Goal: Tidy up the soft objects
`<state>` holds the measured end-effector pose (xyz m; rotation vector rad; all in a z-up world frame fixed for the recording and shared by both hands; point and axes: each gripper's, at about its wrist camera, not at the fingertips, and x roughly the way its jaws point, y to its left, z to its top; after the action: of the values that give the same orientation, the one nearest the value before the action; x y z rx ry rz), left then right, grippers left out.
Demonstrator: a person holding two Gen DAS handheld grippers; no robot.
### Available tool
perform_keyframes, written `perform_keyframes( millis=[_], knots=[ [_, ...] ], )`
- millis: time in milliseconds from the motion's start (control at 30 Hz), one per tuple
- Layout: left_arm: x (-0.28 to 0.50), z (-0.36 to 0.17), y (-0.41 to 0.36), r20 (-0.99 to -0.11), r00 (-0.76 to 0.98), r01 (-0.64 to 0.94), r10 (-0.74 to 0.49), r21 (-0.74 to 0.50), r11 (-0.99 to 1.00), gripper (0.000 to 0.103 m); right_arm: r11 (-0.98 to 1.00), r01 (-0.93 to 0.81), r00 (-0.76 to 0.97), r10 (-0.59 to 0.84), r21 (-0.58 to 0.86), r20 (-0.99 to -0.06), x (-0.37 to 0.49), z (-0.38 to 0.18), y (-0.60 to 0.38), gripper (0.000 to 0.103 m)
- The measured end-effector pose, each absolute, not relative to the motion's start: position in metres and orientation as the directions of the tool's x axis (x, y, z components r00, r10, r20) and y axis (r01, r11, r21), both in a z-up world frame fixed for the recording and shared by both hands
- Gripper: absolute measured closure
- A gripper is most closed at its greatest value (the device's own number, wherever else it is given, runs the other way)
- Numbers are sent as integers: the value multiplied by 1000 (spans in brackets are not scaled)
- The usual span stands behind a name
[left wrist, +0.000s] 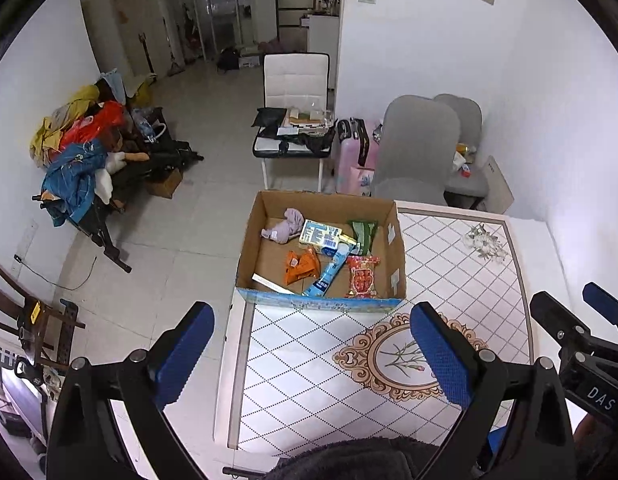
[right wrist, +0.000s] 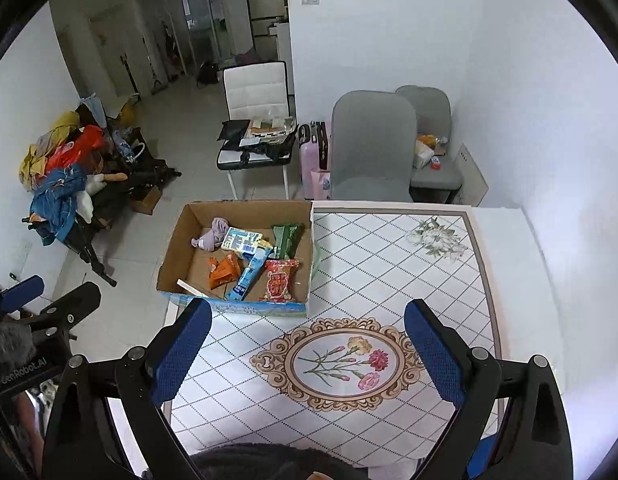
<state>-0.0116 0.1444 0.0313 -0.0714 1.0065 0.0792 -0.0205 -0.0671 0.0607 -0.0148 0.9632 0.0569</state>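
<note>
A cardboard box (left wrist: 396,240) (right wrist: 173,256) stands at the table's far left corner. Inside lie a lilac cloth (left wrist: 283,225) (right wrist: 213,234), a yellow-blue packet (left wrist: 321,236) (right wrist: 241,240), a green packet (left wrist: 364,232) (right wrist: 287,238), an orange packet (left wrist: 301,266) (right wrist: 224,270), a blue sachet (left wrist: 327,274) (right wrist: 247,276) and a red packet (left wrist: 362,278) (right wrist: 280,280). My left gripper (left wrist: 313,344) is open and empty, above the table's left edge. My right gripper (right wrist: 309,340) is open and empty over the flower medallion (right wrist: 341,364). Each gripper shows at the other view's edge.
The patterned tabletop (right wrist: 389,264) runs right toward a white wall. Grey chairs (left wrist: 417,148) stand behind the table, with a white chair (left wrist: 295,120) and a pink suitcase (left wrist: 355,156) beyond. A pile of clothes and bags (left wrist: 85,152) lies by the left wall.
</note>
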Motion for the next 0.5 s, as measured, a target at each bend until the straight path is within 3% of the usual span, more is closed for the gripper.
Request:
perform_keyframes(
  millis=[500],
  knots=[
    [-17,32,134,-844,533,-97,55,4,995,3,998,-57,598,18,-20,-801,-19,72,-67,4]
  ],
)
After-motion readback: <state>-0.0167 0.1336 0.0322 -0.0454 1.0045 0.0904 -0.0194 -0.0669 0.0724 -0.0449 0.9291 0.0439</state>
